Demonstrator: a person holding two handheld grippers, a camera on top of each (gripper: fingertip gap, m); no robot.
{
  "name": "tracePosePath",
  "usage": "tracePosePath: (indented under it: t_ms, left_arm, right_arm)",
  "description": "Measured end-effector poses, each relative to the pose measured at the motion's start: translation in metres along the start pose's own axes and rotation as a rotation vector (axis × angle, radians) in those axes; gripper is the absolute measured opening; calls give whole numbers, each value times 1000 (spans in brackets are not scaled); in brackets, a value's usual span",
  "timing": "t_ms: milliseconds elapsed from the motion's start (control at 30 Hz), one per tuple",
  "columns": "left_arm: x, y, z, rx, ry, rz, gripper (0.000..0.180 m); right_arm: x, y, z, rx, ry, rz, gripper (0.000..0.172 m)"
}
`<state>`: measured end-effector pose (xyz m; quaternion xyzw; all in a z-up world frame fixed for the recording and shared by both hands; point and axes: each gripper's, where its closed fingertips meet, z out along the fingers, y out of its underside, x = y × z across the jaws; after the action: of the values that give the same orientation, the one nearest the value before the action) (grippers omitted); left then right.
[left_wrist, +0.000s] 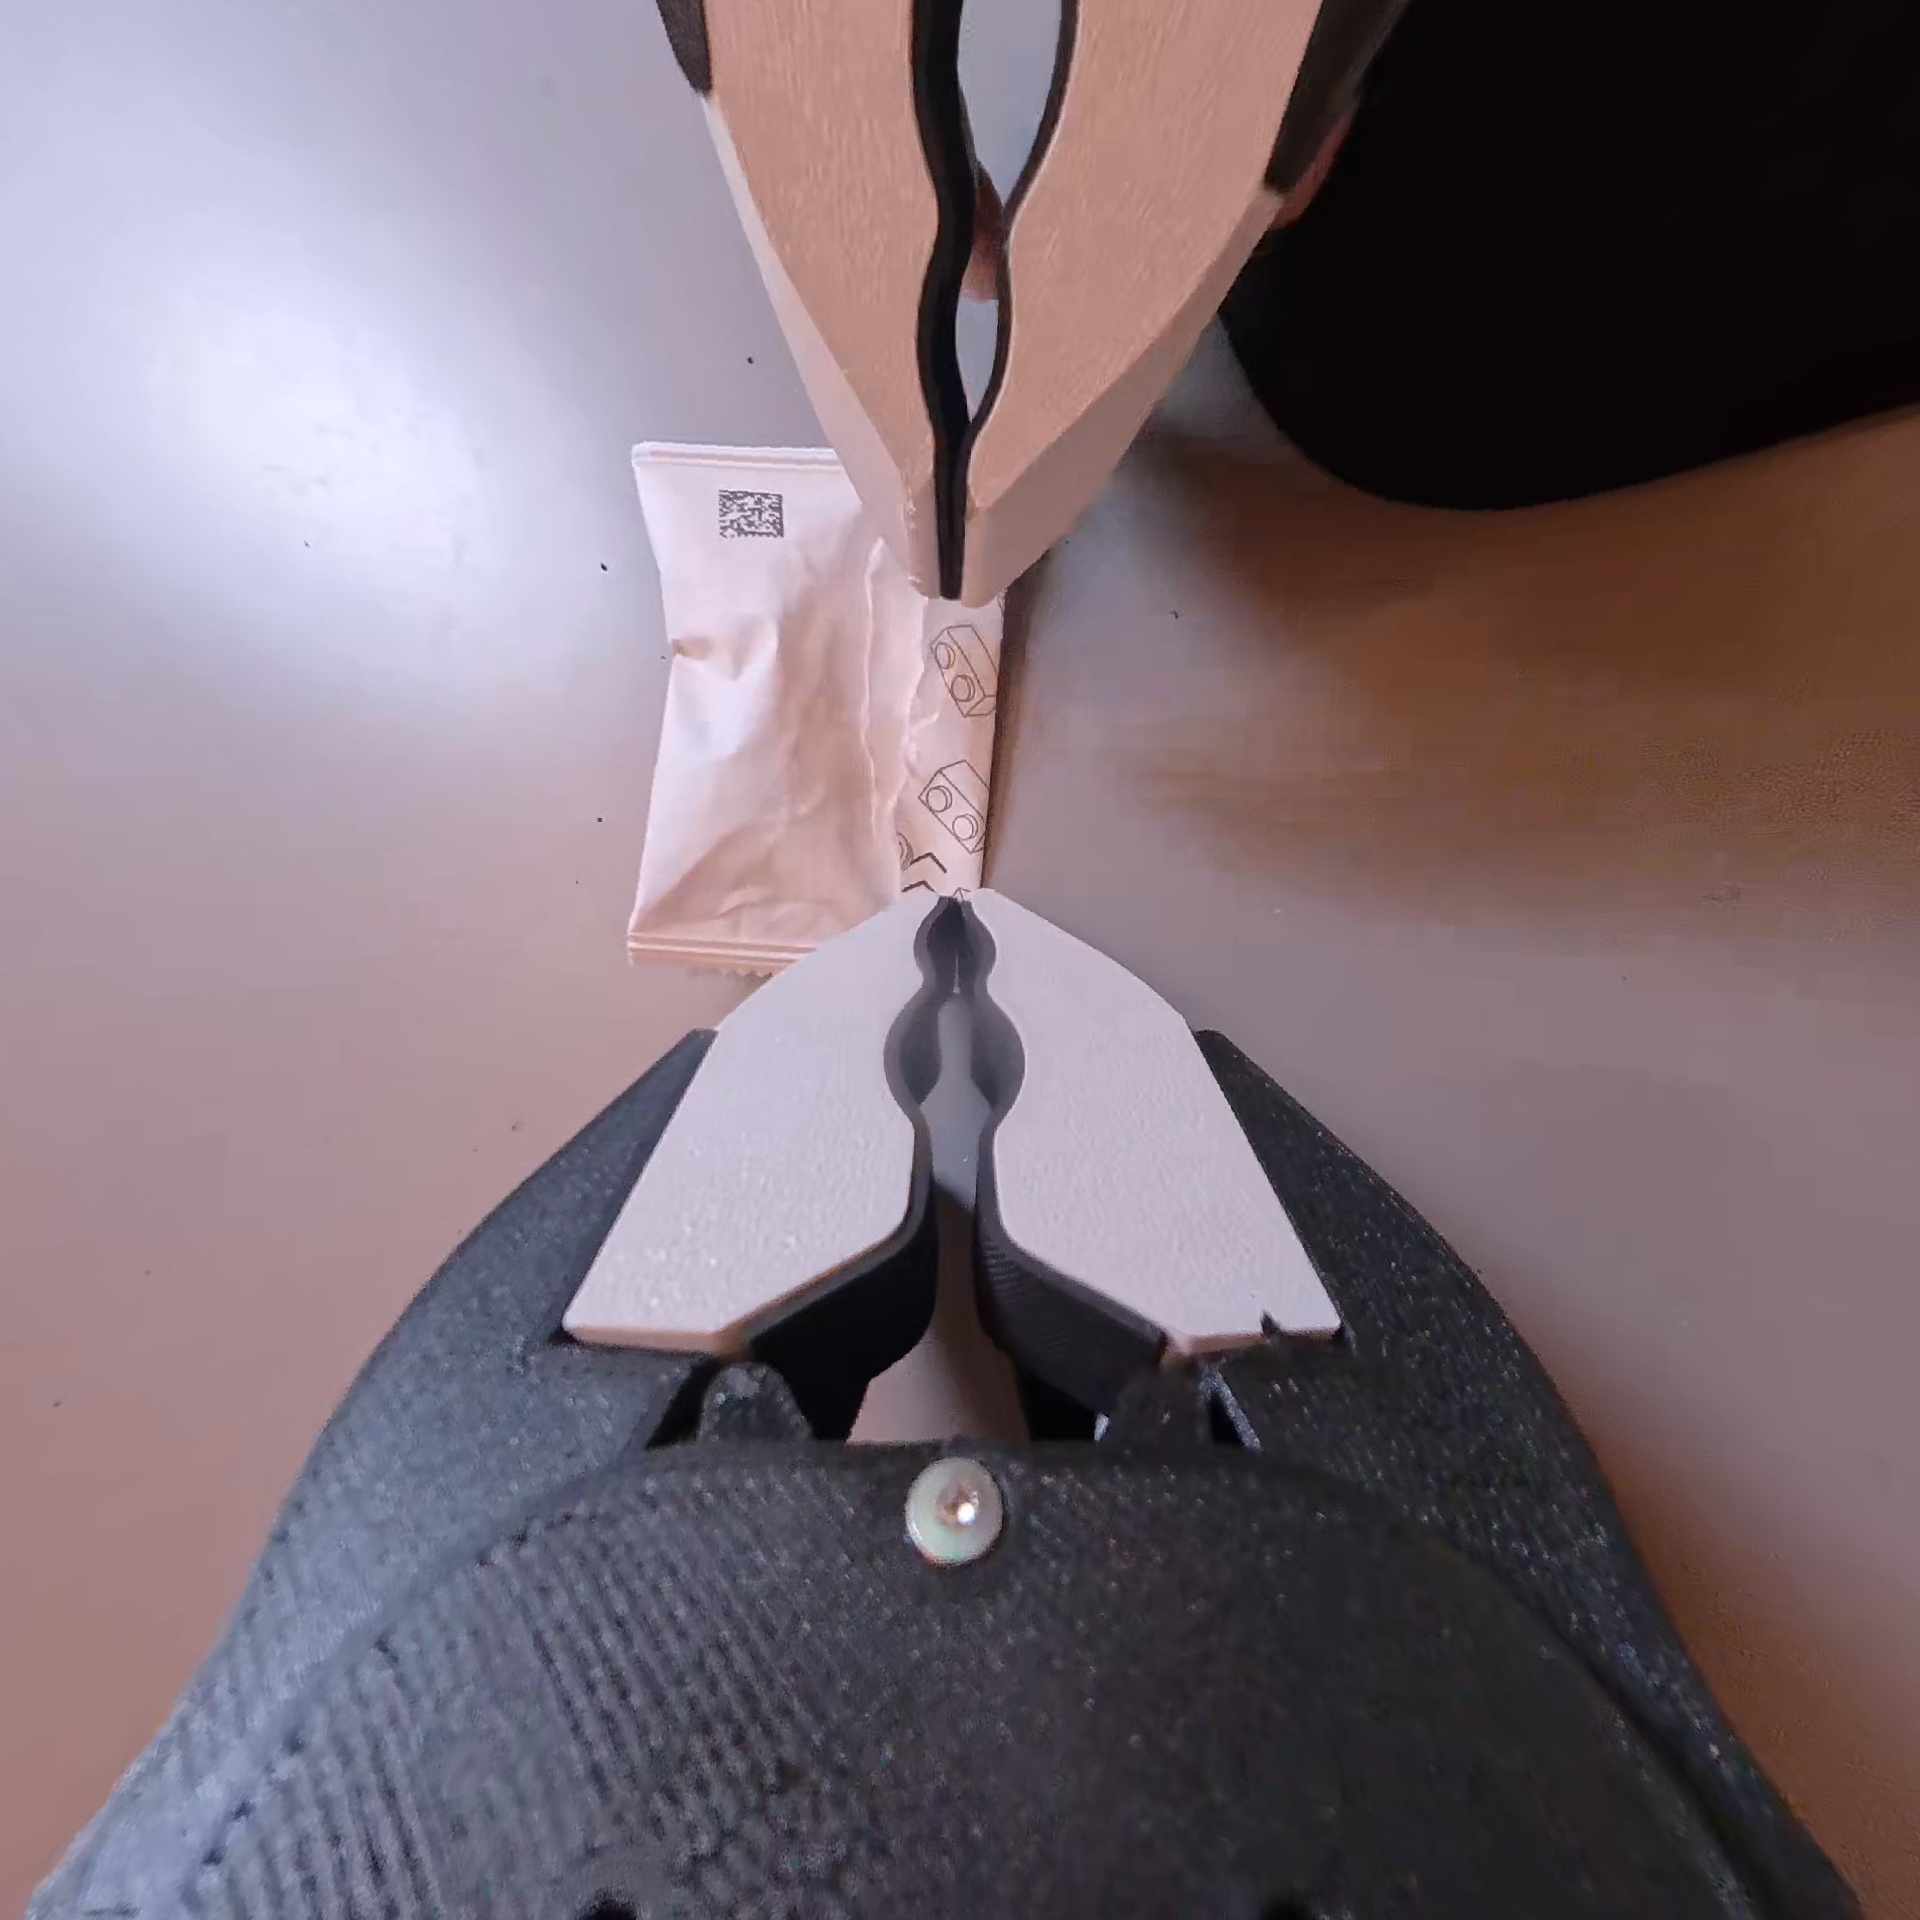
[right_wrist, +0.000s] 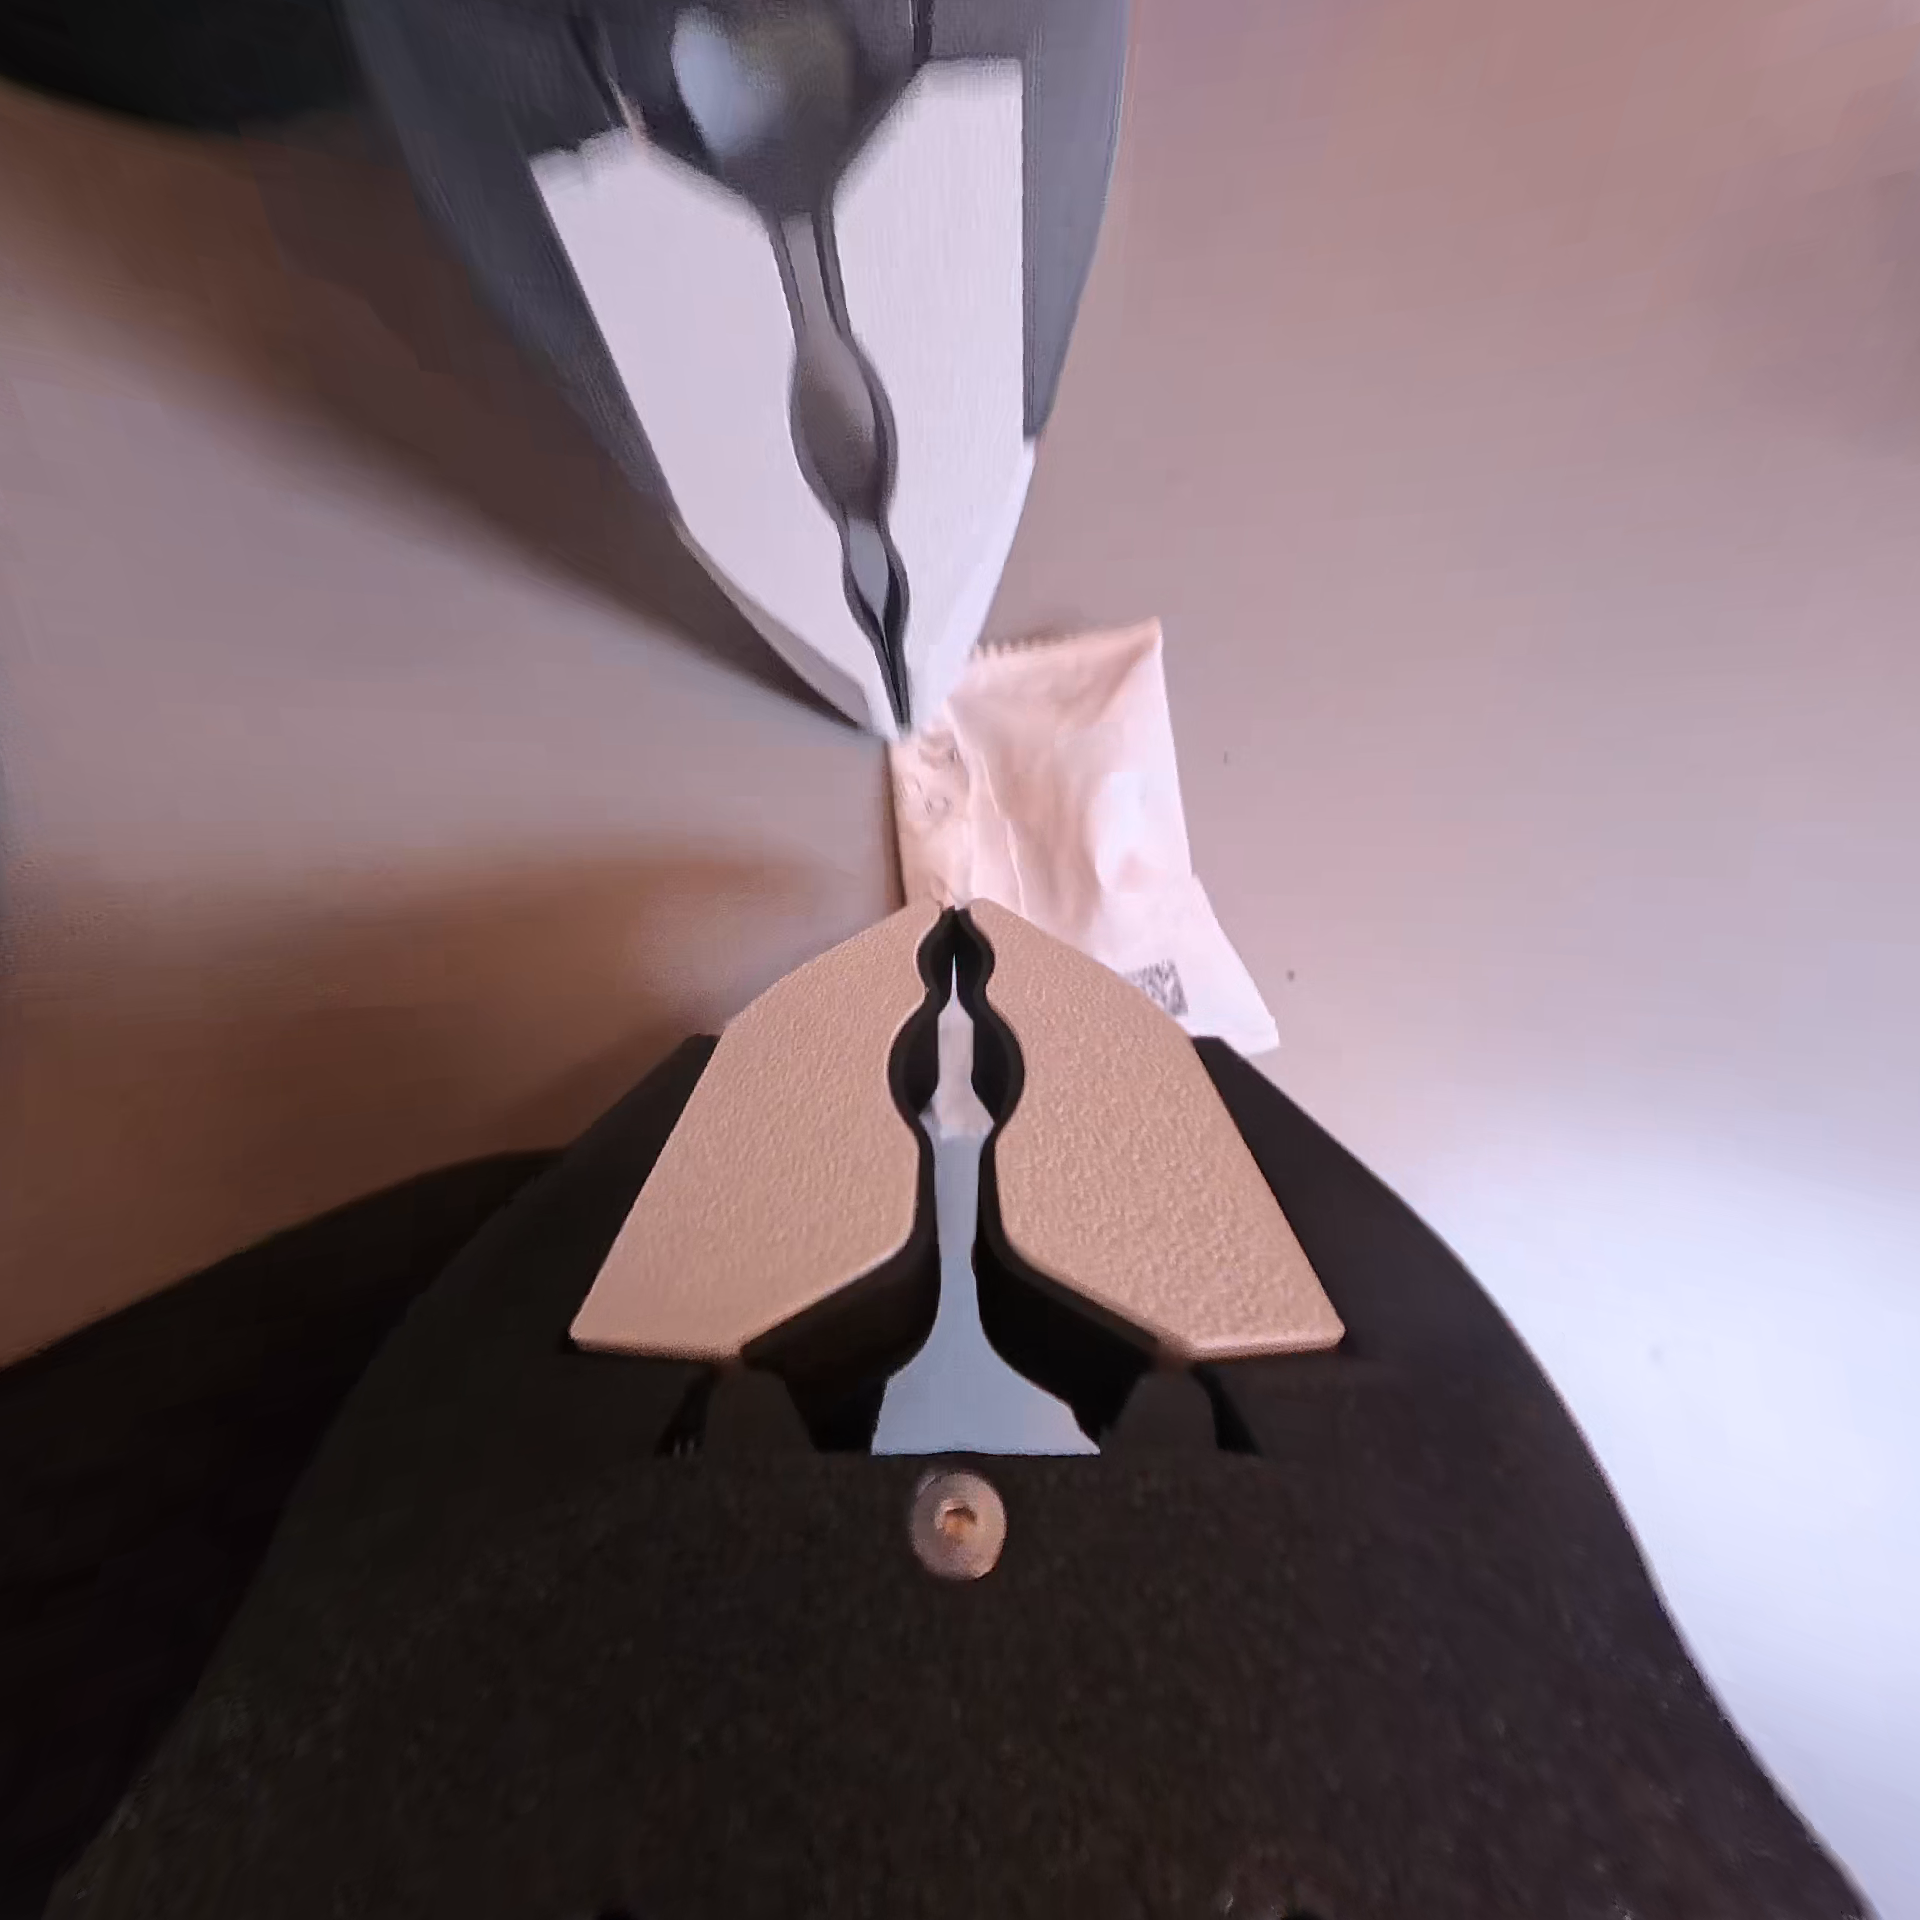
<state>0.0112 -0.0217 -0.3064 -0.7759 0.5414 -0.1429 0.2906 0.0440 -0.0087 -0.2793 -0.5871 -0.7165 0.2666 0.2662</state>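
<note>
In the left wrist view, the left gripper (left_wrist: 958, 906), with pale grey fingers (left_wrist: 821, 1122) on a black body, sits at the lower middle of the frame with its jaws closed tight on the near end of a small paper packet (left_wrist: 769, 727). The packet is off-white and crumpled, with a square printed code near its upper left corner, outline drawings of studded bricks along its right strip, and a serrated seal at its lower edge. It lies in the centre of the frame, stretched between the two grippers over a smooth grey-brown surface (left_wrist: 312, 1039).

From the top of the same frame the right gripper (left_wrist: 951, 594), with tan fingers (left_wrist: 831, 312) and black inner pads, reaches down, and its closed tips pinch the far end of the packet's printed strip. A dark rounded shape (left_wrist: 1610, 260) fills the upper right corner; what it is cannot be told.

In the right wrist view the tan gripper (right_wrist: 954, 914) is at the lower middle, its tips closed on the packet (right_wrist: 1070, 821), which spreads toward the right of centre. The grey-fingered gripper (right_wrist: 894, 717) comes in blurred from the top and is clamped on the opposite end.
</note>
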Motion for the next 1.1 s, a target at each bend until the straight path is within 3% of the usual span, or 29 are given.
tracePosePath:
  t_ms: [100,433,700,1100]
  left_arm:
    - [1,-2,1,-4,4,-4,0]
    - [1,-3,2,13,21,-15,0]
    - [9,-14,4,87,50,16,0]
    - [4,-11,7,66,10,48,0]
  right_arm:
    - [-5,-11,1,4,-1,-31,0]
    - [-4,7,26,-137,-20,43,0]
    - [-4,8,28,-145,-33,55,0]
    - [-4,8,28,-151,-48,79,0]
